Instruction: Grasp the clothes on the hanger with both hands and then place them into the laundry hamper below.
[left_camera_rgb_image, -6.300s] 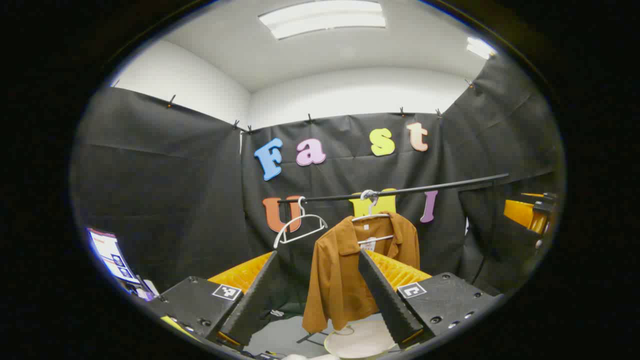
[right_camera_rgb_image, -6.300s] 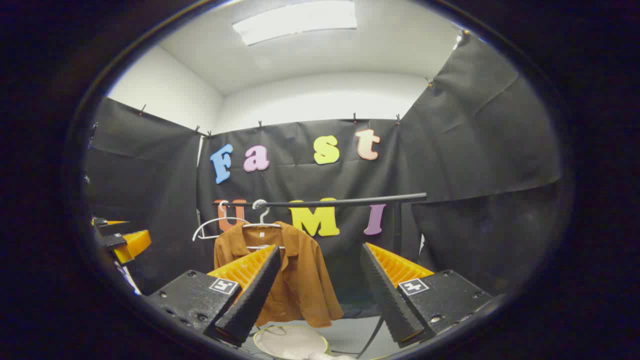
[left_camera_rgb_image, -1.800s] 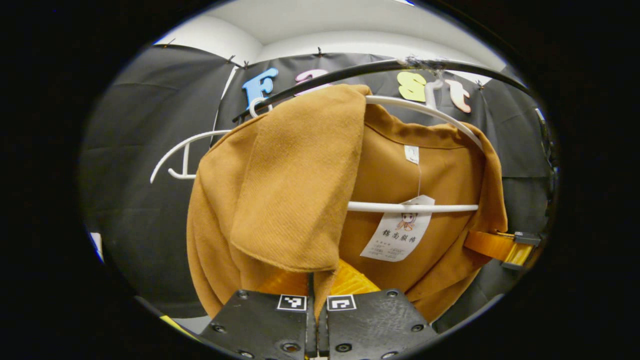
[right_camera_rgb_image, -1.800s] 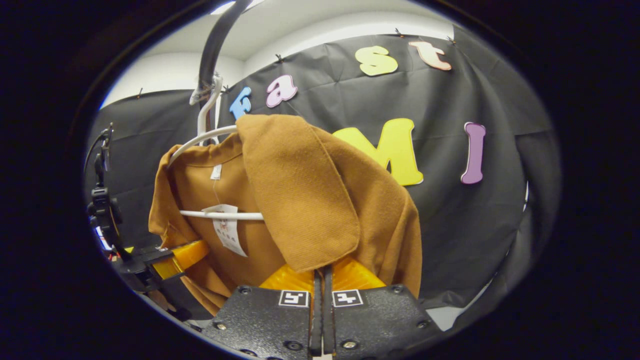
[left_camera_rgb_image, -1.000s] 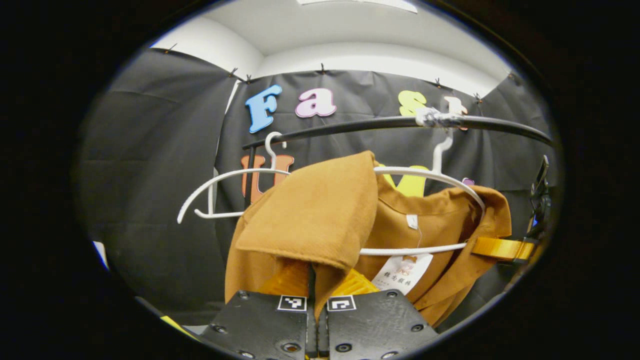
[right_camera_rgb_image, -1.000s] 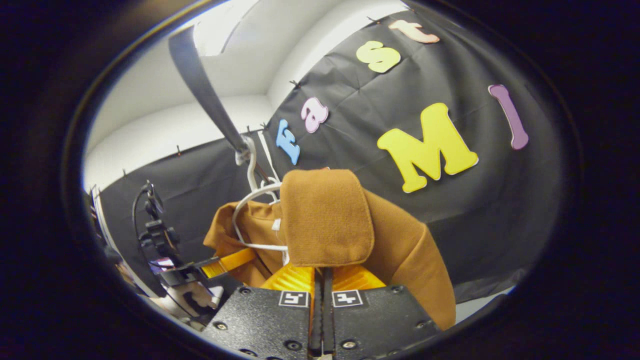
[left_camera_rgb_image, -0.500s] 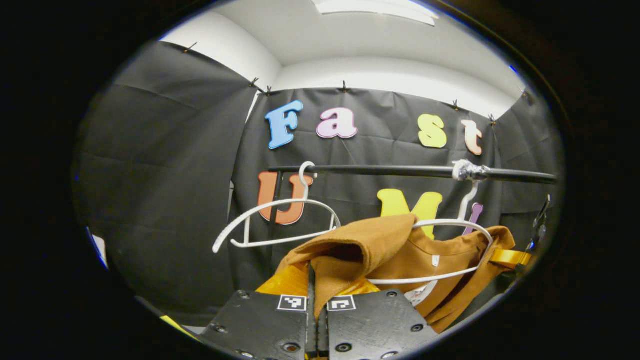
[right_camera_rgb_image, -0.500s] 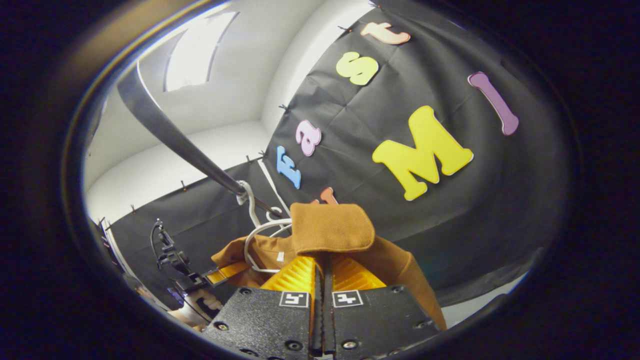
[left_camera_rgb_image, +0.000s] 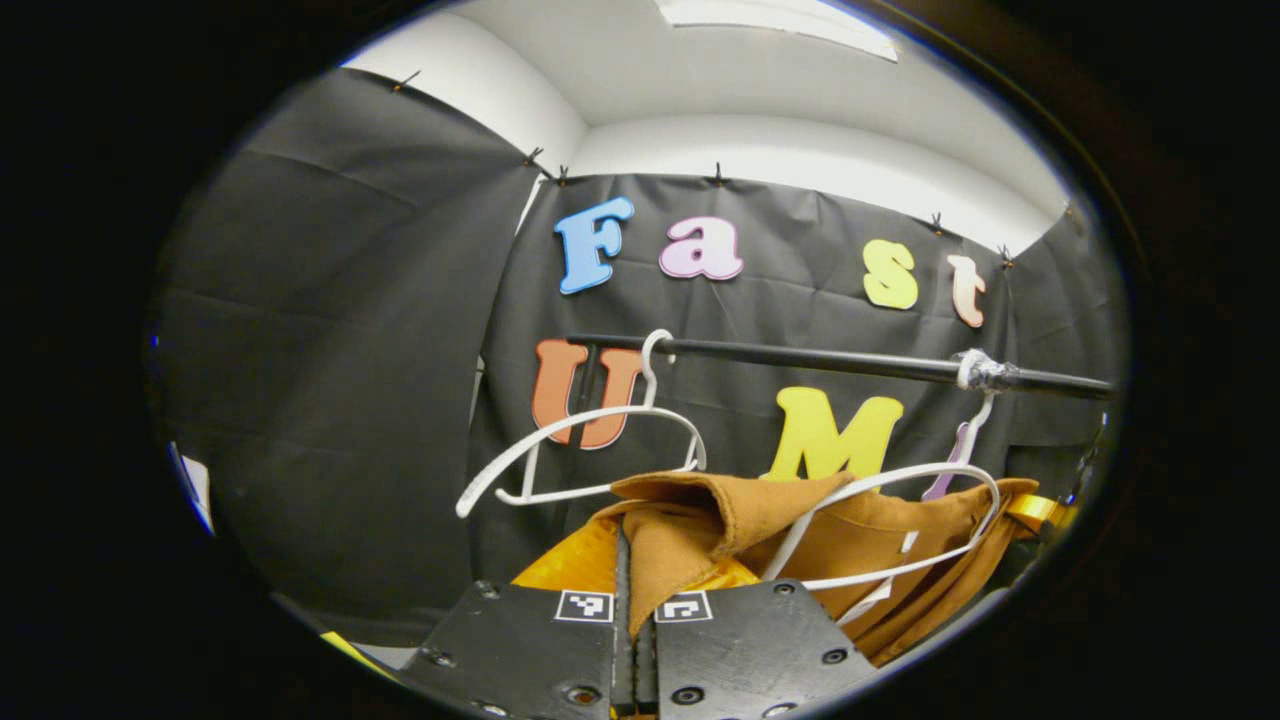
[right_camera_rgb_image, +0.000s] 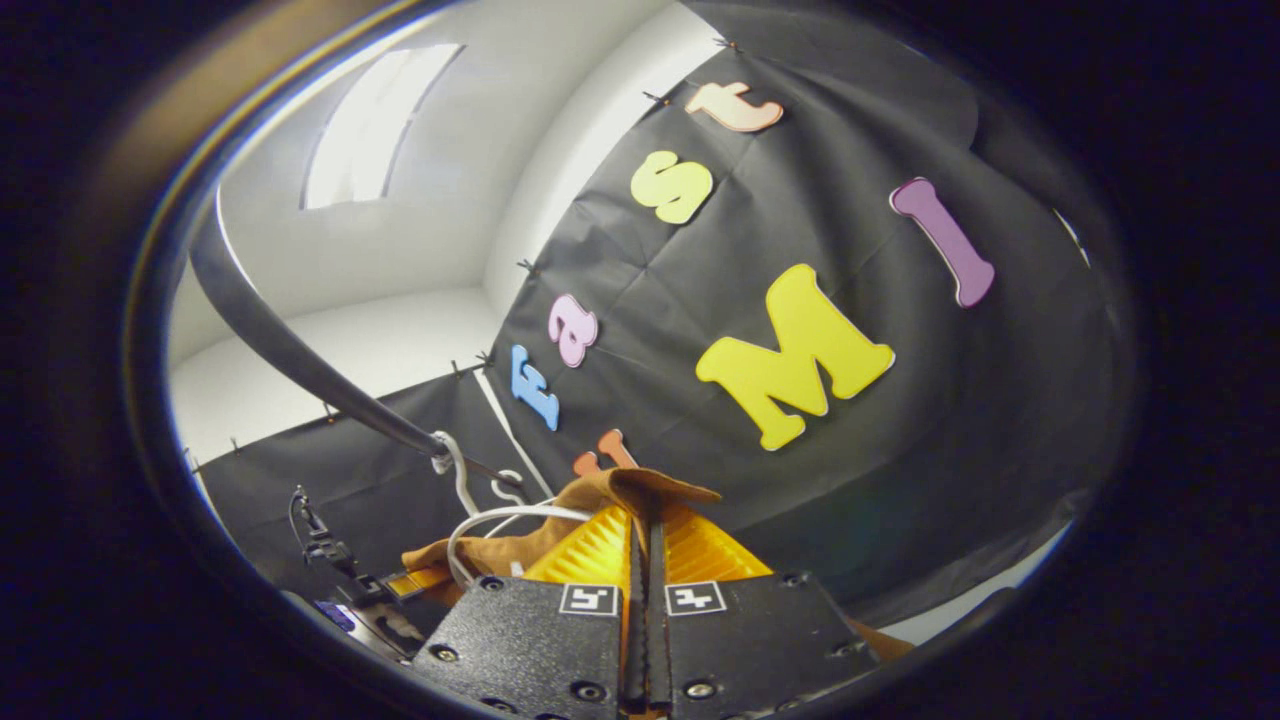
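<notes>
Left gripper view looks up at the black horizontal clothes rail (left_camera_rgb_image: 800, 358) running across the booth. The left gripper (left_camera_rgb_image: 632, 565) sits at the bottom, its two fingers pressed together with a fold of the brown woven jacket (left_camera_rgb_image: 700, 525) pinched between them. From that fold the jacket spreads to the right, bunched low and threaded by the white plastic hanger (left_camera_rgb_image: 900, 500) whose taped hook (left_camera_rgb_image: 975, 375) hangs on the rail. The hanger's curved arm and lower bar cross over the cloth, and part of the garment lies around them. A second, bare white plastic hanger (left_camera_rgb_image: 580, 450) hangs from the rail further left, apart from the jacket. At the far right edge, a finger of the right gripper (left_camera_rgb_image: 1040, 512) meets the jacket's other end, its grip too small to judge from here.

Right gripper view is tilted steeply, with the clothes rail (right_camera_rgb_image: 300, 360) sweeping in from the upper left. The right gripper (right_camera_rgb_image: 646, 550) has its fingers clenched on a flap of the brown jacket (right_camera_rgb_image: 640, 490), which folds over their tips. The white hanger (right_camera_rgb_image: 490, 520) curves just left of the fingers, its hook on the rail, with more brown cloth under it. Lower left, the left gripper (right_camera_rgb_image: 415, 582) is seen at a distance, touching the jacket's far side.
</notes>
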